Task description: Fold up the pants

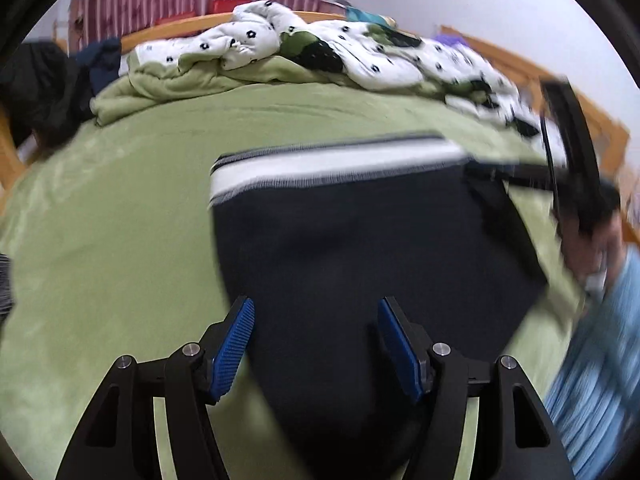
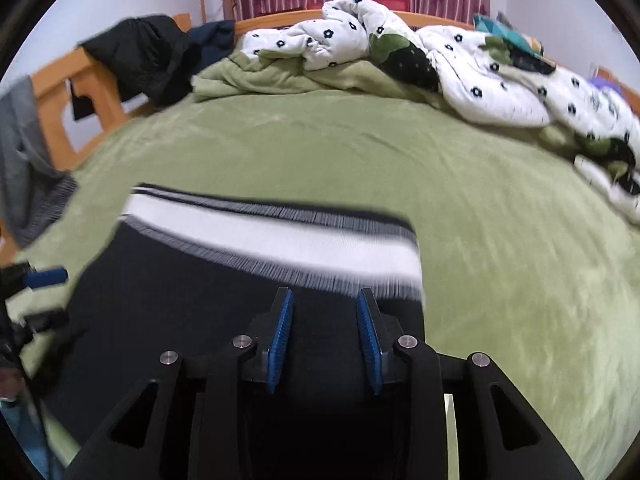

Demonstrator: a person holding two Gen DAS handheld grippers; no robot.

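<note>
Black pants (image 1: 360, 248) with a white striped waistband (image 1: 332, 164) lie flat on the green bed cover. My left gripper (image 1: 316, 324) is open above the pants' near left part, holding nothing. My right gripper (image 2: 324, 312) is open, its blue pads (image 2: 280, 332) apart over the dark fabric (image 2: 224, 320) just below the waistband (image 2: 280, 236). In the left wrist view the right gripper (image 1: 516, 196) shows blurred at the pants' right edge. The left gripper's fingers (image 2: 44, 276) show at the left edge of the right wrist view.
A green bed cover (image 2: 400, 152) spreads all around. A crumpled white flowered quilt (image 2: 460, 64) lies at the far side. Dark clothes (image 2: 140, 52) hang over the wooden bed frame (image 2: 56, 92) at left. A grey garment (image 2: 24, 168) hangs at the far left.
</note>
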